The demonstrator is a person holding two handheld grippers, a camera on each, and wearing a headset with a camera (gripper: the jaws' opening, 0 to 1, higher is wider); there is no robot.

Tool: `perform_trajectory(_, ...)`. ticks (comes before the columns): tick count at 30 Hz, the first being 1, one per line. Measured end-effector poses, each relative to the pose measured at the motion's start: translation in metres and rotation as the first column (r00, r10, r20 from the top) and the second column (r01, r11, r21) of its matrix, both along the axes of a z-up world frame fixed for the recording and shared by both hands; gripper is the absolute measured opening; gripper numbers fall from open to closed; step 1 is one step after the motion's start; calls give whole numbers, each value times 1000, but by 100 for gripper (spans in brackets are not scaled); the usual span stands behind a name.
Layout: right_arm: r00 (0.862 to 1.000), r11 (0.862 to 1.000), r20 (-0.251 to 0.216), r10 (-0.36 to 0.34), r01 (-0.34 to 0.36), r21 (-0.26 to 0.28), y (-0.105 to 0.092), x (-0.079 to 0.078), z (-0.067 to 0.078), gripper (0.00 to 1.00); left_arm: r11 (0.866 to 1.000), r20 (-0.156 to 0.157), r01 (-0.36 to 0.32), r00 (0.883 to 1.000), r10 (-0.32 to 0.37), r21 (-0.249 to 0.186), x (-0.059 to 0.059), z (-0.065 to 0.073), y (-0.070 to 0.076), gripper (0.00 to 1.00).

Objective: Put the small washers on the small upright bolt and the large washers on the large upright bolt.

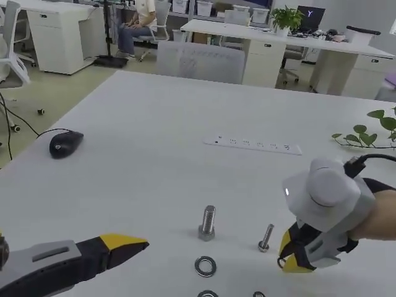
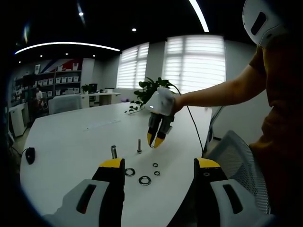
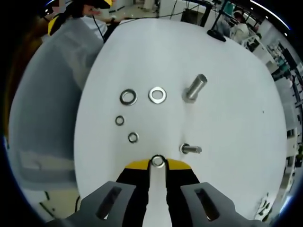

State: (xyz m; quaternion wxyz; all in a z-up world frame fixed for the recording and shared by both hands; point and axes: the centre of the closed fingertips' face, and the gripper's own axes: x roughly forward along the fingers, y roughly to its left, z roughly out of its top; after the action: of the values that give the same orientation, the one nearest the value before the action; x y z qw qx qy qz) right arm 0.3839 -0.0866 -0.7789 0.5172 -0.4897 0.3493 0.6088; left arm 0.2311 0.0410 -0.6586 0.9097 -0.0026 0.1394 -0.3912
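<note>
Right tongs (image 3: 157, 166) around small washer (image 3: 157, 161)

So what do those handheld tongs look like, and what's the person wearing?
The left tongs and right tongs both have pale grey plastic bodies and black jaws with yellow tips. The right one carries a rounded pale grey dome with a black cable trailing from it. The person wears an orange short-sleeved top and a white headset.

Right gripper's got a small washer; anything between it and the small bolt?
Nothing visible. The small silver washer sits in the right gripper's jaws, and bare white table separates it from the small upright steel bolt. The loose washers lie off to the other side.
</note>
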Motion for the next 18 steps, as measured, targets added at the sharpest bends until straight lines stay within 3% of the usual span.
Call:
perform_trajectory(9, 997, 999, 68, -25, 24, 23, 5, 28, 26, 12, 1000, 3, 2, 1000, -2, -2, 1, 1, 0, 58)
perform_trajectory(12, 995, 1000, 92, -23, 21, 20, 9, 36, 30, 12, 1000, 4, 3, 1000, -3, -4, 2, 2, -1, 58)
perform_trajectory(18, 996, 1000, 93, -9, 7, 19, 18, 41, 29, 12, 1000, 5, 2, 1000, -2, -3, 5, 3, 0, 58)
